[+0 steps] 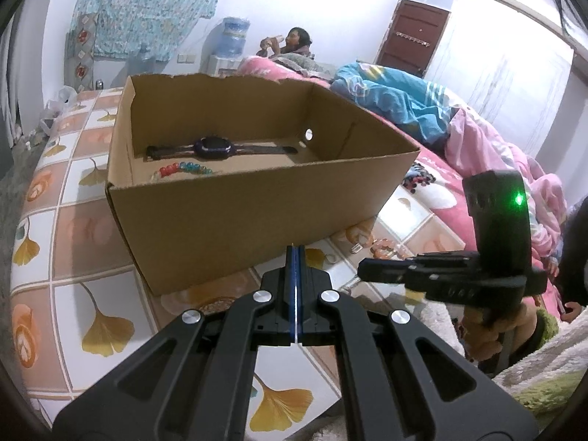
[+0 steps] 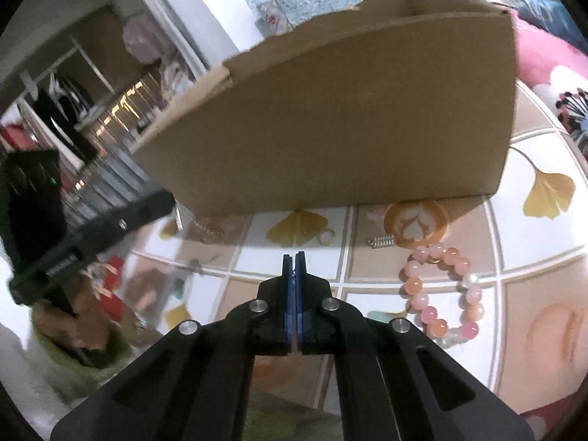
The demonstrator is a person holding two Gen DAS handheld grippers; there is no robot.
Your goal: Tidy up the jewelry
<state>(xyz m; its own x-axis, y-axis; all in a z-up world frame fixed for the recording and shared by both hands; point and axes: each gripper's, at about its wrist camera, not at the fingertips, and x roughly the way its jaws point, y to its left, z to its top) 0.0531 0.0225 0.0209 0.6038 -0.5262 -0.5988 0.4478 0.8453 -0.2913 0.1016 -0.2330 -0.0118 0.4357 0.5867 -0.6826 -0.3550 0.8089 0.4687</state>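
Note:
An open cardboard box [image 1: 235, 198] stands on a ginkgo-patterned table [image 1: 73, 242]. Inside it lie a dark wristwatch [image 1: 215, 147] and a bracelet of red and teal beads [image 1: 182, 169]. My left gripper [image 1: 295, 253] is shut and empty, just in front of the box's near wall. My right gripper [image 2: 295, 261] is shut and empty, low over the table before the box [image 2: 330, 125]. A pink and orange bead bracelet [image 2: 441, 294] lies on the table to its right. A small ring [image 2: 326, 237] and a metal spring [image 2: 382, 241] lie near the box's base. The right gripper also shows in the left wrist view [image 1: 362, 268].
A bed with pink and blue bedding [image 1: 422, 110] runs along the right, with a person [image 1: 294, 42] at its far end. A thin chain [image 2: 207, 229] lies by the box's left corner. Shelves and hanging clothes [image 2: 73, 103] fill the left.

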